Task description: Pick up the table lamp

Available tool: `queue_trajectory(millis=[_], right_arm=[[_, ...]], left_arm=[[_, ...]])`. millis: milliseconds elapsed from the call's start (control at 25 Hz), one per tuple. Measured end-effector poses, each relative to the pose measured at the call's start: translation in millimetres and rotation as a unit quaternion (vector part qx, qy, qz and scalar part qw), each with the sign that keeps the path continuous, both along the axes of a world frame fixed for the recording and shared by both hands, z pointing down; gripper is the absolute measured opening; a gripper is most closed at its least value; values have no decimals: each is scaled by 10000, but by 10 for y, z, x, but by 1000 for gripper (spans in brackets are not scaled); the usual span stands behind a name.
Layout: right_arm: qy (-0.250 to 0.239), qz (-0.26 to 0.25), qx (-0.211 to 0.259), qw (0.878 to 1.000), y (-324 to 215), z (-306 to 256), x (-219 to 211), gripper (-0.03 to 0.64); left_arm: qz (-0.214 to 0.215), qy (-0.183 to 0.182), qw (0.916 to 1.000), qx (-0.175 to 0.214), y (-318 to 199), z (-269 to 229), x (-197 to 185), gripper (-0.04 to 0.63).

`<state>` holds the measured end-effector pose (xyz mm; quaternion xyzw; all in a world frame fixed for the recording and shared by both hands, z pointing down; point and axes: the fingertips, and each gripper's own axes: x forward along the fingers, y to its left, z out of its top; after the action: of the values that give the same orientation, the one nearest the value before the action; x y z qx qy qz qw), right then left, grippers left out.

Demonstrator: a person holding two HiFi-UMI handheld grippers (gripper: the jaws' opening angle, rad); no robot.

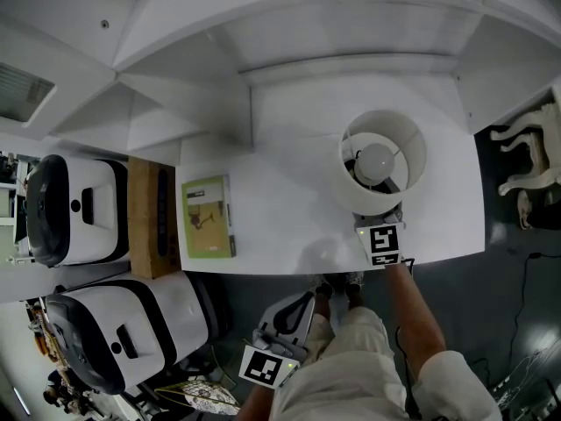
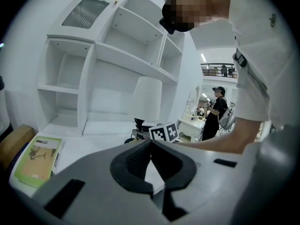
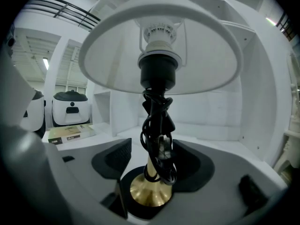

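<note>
I have the right gripper released with the lamp stem between its jaws, low for a stable clamp; left gripper clenched empty, spare.

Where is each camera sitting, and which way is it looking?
Head view: on the person's head, looking steeply down at table, table lamp and book; left tool, right tool, a forearm show.
Left gripper view: on the left tool, looking across the table at shelves; shut jaws, that forearm show.
Right gripper view: on the right tool, looking up the lamp's stem; open jaws flank it.
Shared: all show the lamp.
</note>
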<state>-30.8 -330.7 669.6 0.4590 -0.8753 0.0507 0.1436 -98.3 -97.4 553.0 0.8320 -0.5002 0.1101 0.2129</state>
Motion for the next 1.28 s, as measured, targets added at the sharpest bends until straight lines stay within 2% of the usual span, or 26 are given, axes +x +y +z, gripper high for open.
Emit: queue_trajectory(millis=[720,760,800,840,1280], right_arm=[[-193,223,186,9994,-321,75,-129,267],[-204,276,227,9992,-340,46,-112,248],[-198,315,258,9990,-349,30,-96,189],[-179,335,282,9989,-352,23,-84,178],[190,227,330,9990,-350,-6,-88,128]], left_arm=[[39,-54,9999,-80,18,87,-35,11],[41,-51,9999,-81,18,87,-32,11],[41,-50,9999,-85,19,90,-31,11],[40,-50,9999,-93,21,94,-32,11],[44,-22,9999,-109,16,118,-39,9]])
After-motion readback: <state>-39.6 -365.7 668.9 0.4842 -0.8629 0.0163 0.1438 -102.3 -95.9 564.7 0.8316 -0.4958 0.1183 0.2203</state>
